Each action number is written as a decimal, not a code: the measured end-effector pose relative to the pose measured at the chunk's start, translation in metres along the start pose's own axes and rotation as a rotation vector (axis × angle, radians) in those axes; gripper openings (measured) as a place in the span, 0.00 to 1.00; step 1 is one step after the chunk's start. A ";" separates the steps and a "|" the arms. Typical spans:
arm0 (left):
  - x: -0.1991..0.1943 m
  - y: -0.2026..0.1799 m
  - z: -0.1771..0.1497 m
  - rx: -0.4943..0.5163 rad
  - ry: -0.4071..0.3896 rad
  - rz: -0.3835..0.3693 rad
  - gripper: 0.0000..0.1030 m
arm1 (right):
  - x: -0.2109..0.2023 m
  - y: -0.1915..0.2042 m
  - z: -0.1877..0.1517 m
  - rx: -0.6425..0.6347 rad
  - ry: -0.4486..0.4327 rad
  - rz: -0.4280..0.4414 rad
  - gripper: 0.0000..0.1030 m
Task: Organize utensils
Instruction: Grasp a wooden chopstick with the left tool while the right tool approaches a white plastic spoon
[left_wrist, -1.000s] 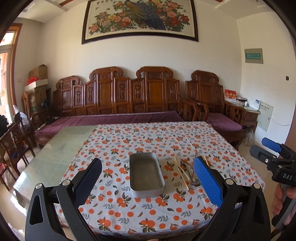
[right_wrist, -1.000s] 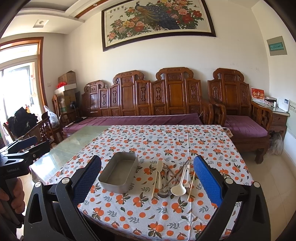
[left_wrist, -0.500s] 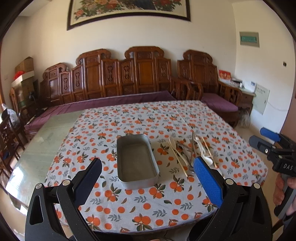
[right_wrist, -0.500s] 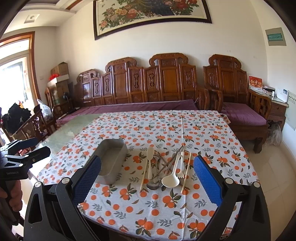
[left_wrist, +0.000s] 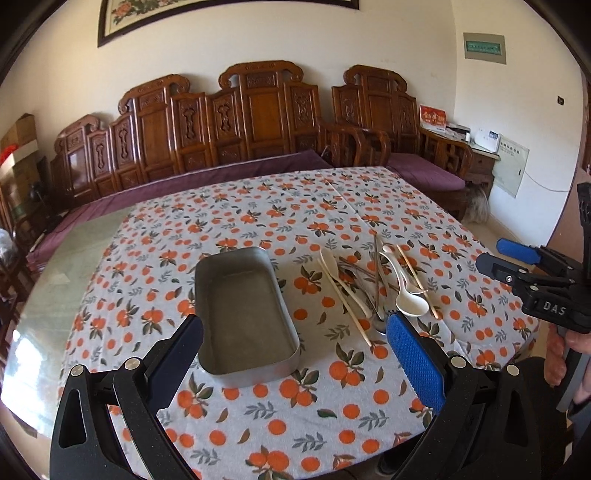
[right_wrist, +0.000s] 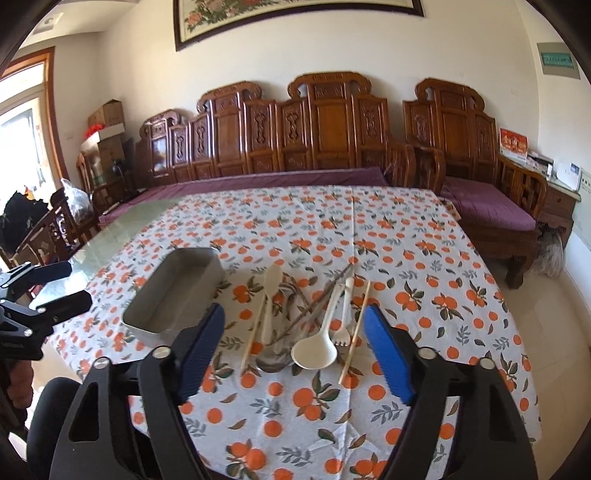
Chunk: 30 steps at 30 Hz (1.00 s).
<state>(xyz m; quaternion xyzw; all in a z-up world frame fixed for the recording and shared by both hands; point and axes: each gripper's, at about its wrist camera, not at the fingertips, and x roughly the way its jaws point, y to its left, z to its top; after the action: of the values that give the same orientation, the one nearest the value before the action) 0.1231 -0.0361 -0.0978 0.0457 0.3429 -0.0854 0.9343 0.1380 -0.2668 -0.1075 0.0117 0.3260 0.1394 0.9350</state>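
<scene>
An empty metal tray (left_wrist: 245, 314) lies on the orange-print tablecloth (left_wrist: 303, 410); it also shows in the right wrist view (right_wrist: 173, 295). To its right lies a pile of utensils: a cream ladle spoon (right_wrist: 314, 352), a cream spoon (right_wrist: 271, 295), a small fork (right_wrist: 343, 325), chopsticks (right_wrist: 354, 332) and metal pieces. The pile also shows in the left wrist view (left_wrist: 376, 288). My left gripper (left_wrist: 295, 354) is open and empty above the tray's near end. My right gripper (right_wrist: 295, 347) is open and empty above the pile's near end.
A carved wooden bench (right_wrist: 295, 147) with purple cushions runs behind the table. The table's bare glass top (left_wrist: 74, 266) shows at the left. Wooden chairs (right_wrist: 44, 236) stand at the far left. The tablecloth's near edge hangs just below both grippers.
Both grippers have moved forward and tipped down toward the table; tray and utensils now look larger and closer. Both stay open. Nothing on the table has moved.
</scene>
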 end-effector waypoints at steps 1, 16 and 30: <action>0.006 0.001 0.001 -0.004 0.006 -0.007 0.93 | 0.006 -0.004 0.000 0.002 0.011 -0.001 0.67; 0.086 -0.025 0.009 0.015 0.114 -0.076 0.74 | 0.086 -0.048 0.004 0.029 0.106 -0.010 0.46; 0.187 -0.054 -0.012 0.018 0.306 -0.096 0.40 | 0.124 -0.062 -0.022 0.047 0.176 0.000 0.46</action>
<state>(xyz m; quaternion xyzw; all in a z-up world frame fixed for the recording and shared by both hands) 0.2456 -0.1112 -0.2301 0.0502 0.4821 -0.1252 0.8657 0.2333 -0.2950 -0.2071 0.0213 0.4101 0.1324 0.9021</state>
